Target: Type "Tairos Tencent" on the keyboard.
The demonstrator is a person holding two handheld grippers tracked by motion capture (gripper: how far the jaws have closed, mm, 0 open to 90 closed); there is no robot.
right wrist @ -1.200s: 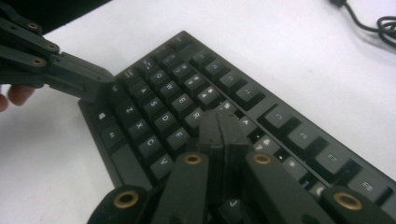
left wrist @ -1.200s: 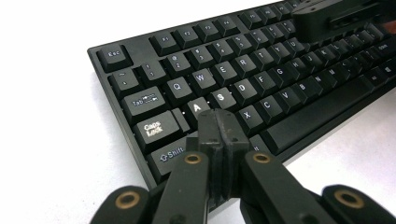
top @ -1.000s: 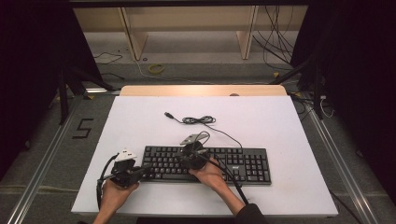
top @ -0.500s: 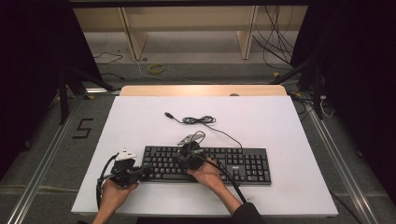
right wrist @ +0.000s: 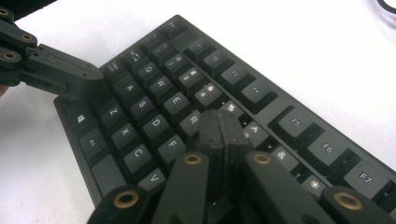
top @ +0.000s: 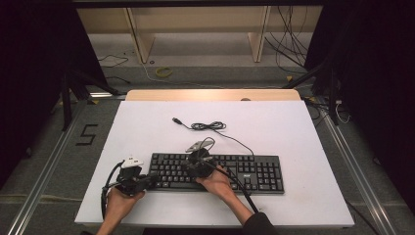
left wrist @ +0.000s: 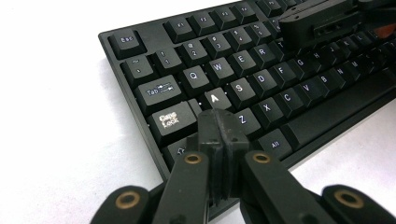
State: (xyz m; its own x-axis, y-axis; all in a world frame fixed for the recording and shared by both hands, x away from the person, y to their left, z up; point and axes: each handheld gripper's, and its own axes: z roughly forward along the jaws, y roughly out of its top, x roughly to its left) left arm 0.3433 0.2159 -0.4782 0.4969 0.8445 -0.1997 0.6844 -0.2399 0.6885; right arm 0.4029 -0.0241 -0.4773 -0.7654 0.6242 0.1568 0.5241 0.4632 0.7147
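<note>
the black keyboard (top: 215, 172) lies flat on the white table (top: 147, 127), right under both my grippers. its long side runs from my left gripper across to my right one and on past it. the number keys are at the far end from my left. its letters face me, and its thin cable (top: 208, 126) trails away from me, off the back edge.

my left gripper (left wrist: 219, 126) has its jaws pressed tight together and holds nothing. its tip sits low over the left end of the keys, just by the a key (left wrist: 214, 98) and caps lock (left wrist: 170, 120).

my right gripper (right wrist: 220, 127) is squeezed tight too, with nothing in it. its tip sits over the keys near r (right wrist: 193, 119) and f (right wrist: 173, 145).

i think i am typing, using the closed tips like two fingers. next i need to pick one key, line a tip up over its middle, and push straight down softly. if i tilt, i may hit two keys at once.
</note>
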